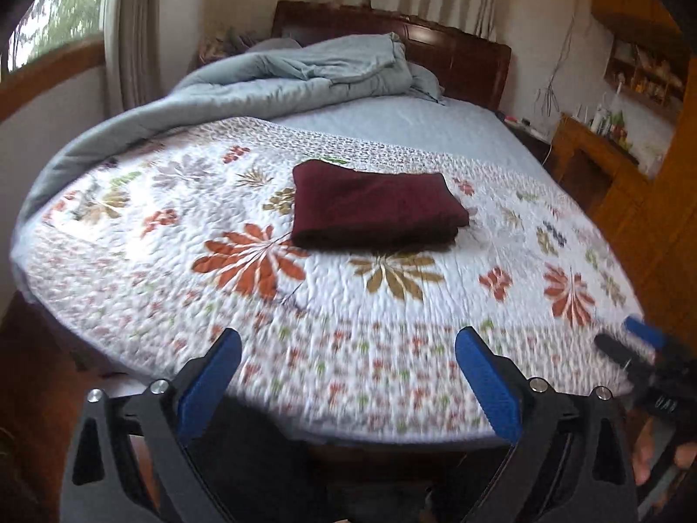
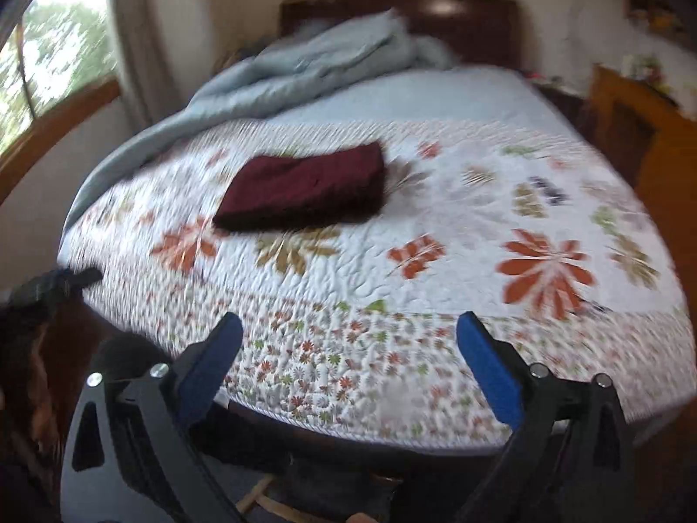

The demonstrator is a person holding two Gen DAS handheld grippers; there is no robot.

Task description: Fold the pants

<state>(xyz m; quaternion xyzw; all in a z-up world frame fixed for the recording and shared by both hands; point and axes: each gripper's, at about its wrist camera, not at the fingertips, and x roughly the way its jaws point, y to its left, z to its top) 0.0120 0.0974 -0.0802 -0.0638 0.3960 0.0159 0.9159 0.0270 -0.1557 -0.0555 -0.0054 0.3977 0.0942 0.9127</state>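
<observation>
Nearest the lens, the left gripper (image 1: 348,340) stood with its blue-padded fingers (image 1: 209,385) spread wide, nothing between them, hanging over the near edge of the flowered quilt (image 1: 244,287) without touching it. Beyond that edge, toward the middle of the quilt, lay the dark red pants (image 1: 374,205), folded into a thick flat rectangle and resting clear of both tools. Past the quilt's far border a rumpled pale blue duvet (image 1: 305,69) was heaped against the dark wooden headboard (image 1: 461,52). Off the quilt's right corner, the tip of the other tool showed, blurred. Seen from its own camera, the right gripper (image 2: 349,327) was likewise wide apart and empty, poised above the quilt's (image 2: 435,305) near border, with the pants (image 2: 305,187) lying farther in and to the left of its fingers (image 2: 490,375).
</observation>
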